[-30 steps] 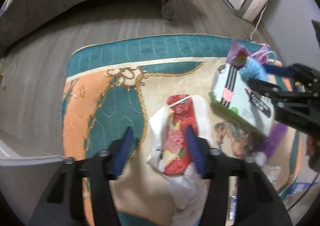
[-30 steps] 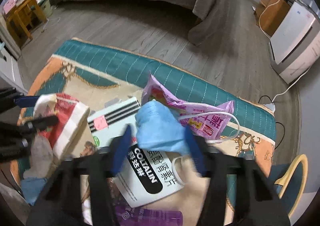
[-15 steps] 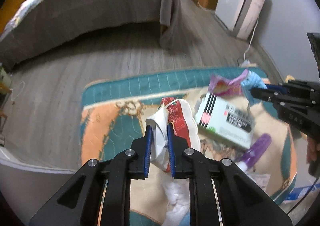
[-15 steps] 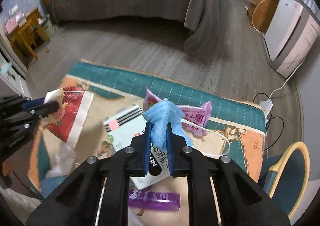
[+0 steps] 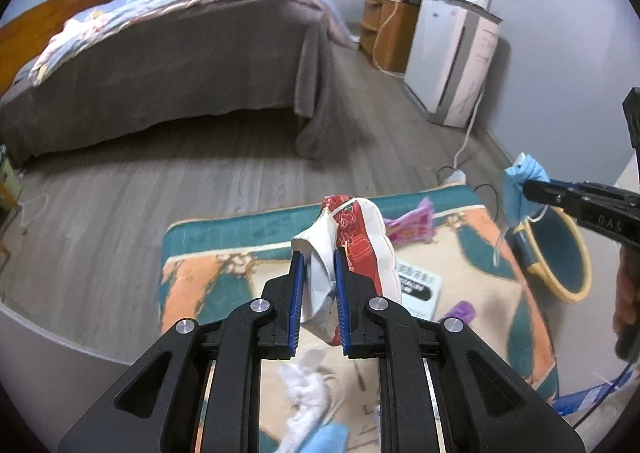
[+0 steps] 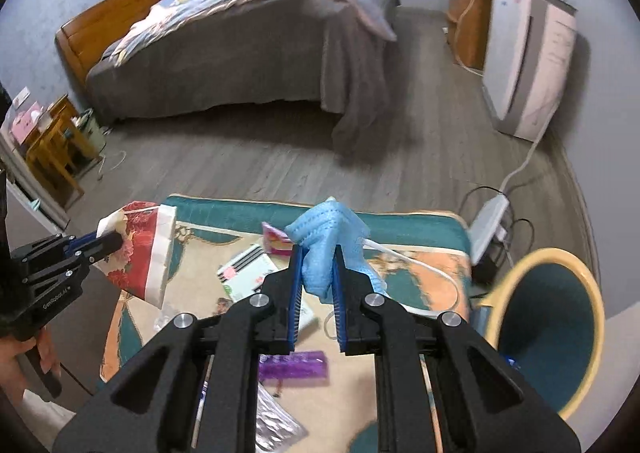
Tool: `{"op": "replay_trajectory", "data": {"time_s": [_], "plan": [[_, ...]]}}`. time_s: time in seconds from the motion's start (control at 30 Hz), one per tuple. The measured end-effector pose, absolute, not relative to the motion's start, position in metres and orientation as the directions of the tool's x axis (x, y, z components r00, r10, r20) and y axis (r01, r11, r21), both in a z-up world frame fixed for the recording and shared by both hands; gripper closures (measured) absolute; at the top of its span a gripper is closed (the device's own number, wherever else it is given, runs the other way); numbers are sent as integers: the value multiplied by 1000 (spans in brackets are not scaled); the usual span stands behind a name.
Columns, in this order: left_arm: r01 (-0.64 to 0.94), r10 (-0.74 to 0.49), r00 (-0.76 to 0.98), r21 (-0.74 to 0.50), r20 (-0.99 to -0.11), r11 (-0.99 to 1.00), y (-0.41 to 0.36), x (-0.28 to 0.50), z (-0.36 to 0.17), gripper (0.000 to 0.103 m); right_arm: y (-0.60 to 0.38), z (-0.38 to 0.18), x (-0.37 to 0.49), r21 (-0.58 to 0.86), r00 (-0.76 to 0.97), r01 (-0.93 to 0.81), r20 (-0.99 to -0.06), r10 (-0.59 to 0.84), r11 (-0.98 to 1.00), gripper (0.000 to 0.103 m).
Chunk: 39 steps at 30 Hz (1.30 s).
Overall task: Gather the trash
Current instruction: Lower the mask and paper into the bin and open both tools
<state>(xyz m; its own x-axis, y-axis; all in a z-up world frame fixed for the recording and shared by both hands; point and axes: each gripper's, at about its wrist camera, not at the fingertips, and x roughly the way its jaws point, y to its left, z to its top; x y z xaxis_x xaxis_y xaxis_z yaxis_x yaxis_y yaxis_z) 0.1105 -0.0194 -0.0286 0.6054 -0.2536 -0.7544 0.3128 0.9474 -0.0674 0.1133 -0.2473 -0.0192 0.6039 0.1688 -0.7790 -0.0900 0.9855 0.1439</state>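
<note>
Above the patterned mat (image 5: 208,277), a red-and-white wrapper (image 5: 356,249) hung pinched in the left hand-held gripper (image 5: 318,293), its jaws clamped narrow on it. The right hand-held gripper (image 6: 316,285) gripped a crumpled blue face mask (image 6: 328,237) the same way, beside a yellow-rimmed teal bin (image 6: 560,317). A white packet (image 6: 248,273) and purple tube (image 6: 296,365) lay on the mat below.

Your left gripper (image 5: 318,253) points down and forward, jaws clamped tight, pads pinching a red-and-white wrapper (image 5: 360,237) that sticks out past the fingertips. Your right gripper (image 6: 318,251) has the same pitch, jaws closed on a blue face mask (image 6: 328,233) bunched between the pads, its strap trailing off to its right. Your left hand (image 6: 24,357) is wrapped round its handle, low at that view's left edge.
</note>
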Motion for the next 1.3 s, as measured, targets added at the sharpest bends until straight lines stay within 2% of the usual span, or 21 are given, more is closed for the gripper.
{"op": "replay_trajectory", "data": {"time_s": [0.27,0.77,1.03,1.3], "plan": [[390,-315,587,-81,-745,917,-66,110,-29,87,-306,-13,87,111,614,6,-785,84,994,90],[541,-418,506,-99,-755,835,-173,93,-45,87,-405,-41,58,26,548,180,-833,-78,983,90],[583,-404,472,-67,-783,810,-213,78,-63,87,-430,-56,54,72,524,205,-850,-48,976,90],[573,-438,440,-131,-784,809,-256,81,-61,87,-463,-72,55,137,494,316,-868,-39,939,90]]}}
